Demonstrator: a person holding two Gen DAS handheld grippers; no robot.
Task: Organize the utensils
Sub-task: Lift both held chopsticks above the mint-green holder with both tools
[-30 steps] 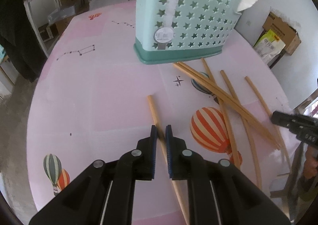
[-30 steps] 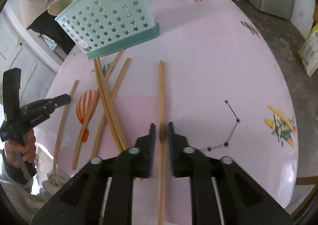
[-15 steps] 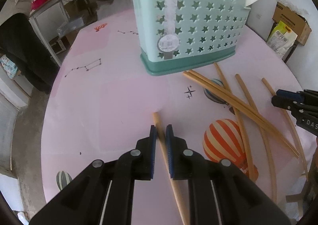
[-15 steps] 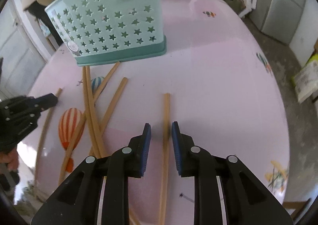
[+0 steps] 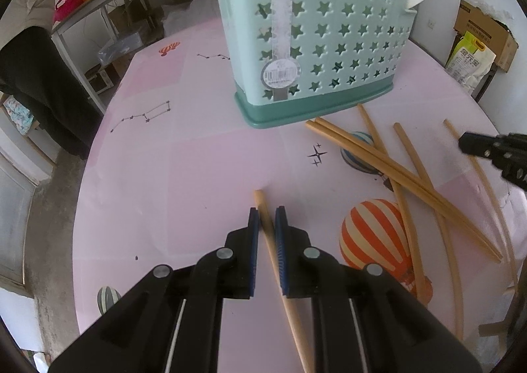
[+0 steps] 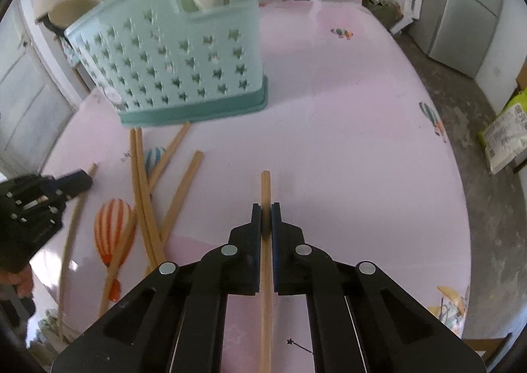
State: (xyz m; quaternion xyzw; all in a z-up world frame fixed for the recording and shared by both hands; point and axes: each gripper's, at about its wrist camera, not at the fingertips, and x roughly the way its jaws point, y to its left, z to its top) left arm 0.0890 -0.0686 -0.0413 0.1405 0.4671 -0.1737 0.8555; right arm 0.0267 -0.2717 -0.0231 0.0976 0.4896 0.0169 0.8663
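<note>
Low over the pink tabletop (image 5: 204, 175), my left tool (image 5: 266, 218) and right tool (image 6: 266, 212) each point toward the mint star-punched plastic basket (image 6: 184, 63). Left grips a smooth round wooden chopstick (image 5: 268, 234); right clamps another chopstick (image 6: 265, 195). Between them, loose chopsticks (image 5: 398, 175) lie crossed before the basket.

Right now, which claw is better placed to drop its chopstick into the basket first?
Right, probably. The right claw is clamped squarely on its wooden chopstick, aimed toward the mint-green star-perforated plastic basket. The left claw holds its wooden chopstick skewed.
</note>
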